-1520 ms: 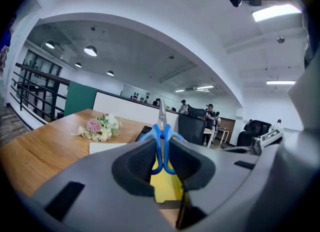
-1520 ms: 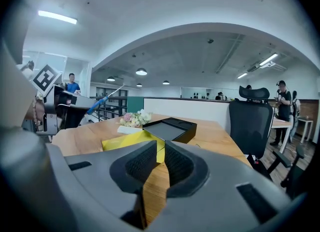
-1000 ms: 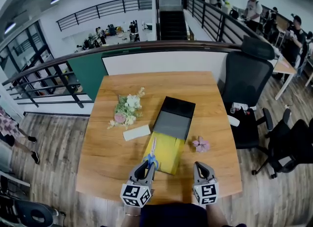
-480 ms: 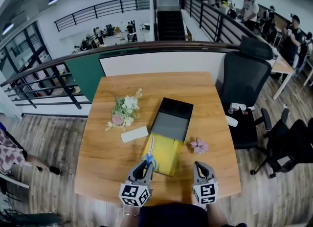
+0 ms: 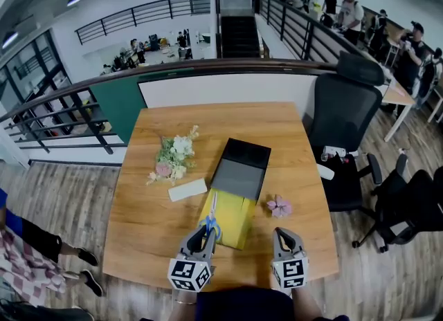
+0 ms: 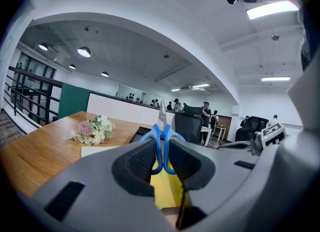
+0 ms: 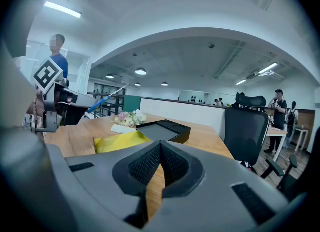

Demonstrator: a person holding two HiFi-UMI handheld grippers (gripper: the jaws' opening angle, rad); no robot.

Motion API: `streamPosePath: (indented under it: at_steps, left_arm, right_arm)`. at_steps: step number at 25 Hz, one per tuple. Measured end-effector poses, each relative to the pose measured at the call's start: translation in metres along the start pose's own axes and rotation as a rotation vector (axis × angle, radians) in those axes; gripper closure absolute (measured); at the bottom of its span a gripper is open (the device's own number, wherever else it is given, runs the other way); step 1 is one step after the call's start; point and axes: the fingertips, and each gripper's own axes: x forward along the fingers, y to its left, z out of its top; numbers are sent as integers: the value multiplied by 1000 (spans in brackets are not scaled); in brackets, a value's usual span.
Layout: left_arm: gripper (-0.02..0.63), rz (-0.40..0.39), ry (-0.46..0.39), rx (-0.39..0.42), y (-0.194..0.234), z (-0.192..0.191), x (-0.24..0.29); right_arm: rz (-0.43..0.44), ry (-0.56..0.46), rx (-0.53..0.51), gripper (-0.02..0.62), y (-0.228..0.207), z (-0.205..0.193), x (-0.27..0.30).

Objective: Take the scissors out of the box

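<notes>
Blue-handled scissors (image 5: pixel 212 220) (image 6: pixel 162 138) are clamped by their handles in my left gripper (image 5: pixel 204 239) (image 6: pixel 161 160), blades pointing away over the yellow sheet (image 5: pixel 228 216). They are held above the table, near the front end of the black box (image 5: pixel 240 169) (image 7: pixel 163 130), which lies open in the table's middle. My right gripper (image 5: pixel 284 242) (image 7: pixel 160 163) is shut with nothing in it, near the table's front edge, right of the yellow sheet (image 7: pixel 118 142). In the right gripper view the left gripper (image 7: pixel 75 105) with the scissors (image 7: pixel 106 99) shows at far left.
A flower bunch (image 5: pixel 173 156) and a white card (image 5: pixel 187 189) lie left of the box on the wooden table (image 5: pixel 155 228). A small pink flower (image 5: pixel 279 207) lies right of the yellow sheet. A black office chair (image 5: pixel 343 126) stands at the table's right side. People stand in the background.
</notes>
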Motion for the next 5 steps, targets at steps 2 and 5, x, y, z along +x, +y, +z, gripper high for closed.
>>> streamPosePath:
  at_steps: [2, 5]
  left_arm:
    - [520, 0, 0, 2, -1, -1, 0]
    - [520, 1, 3, 0, -3, -3, 0]
  right_arm:
    - [-4, -6, -1, 586, -1, 1, -1]
    - [-8, -2, -4, 586, -2, 0, -2]
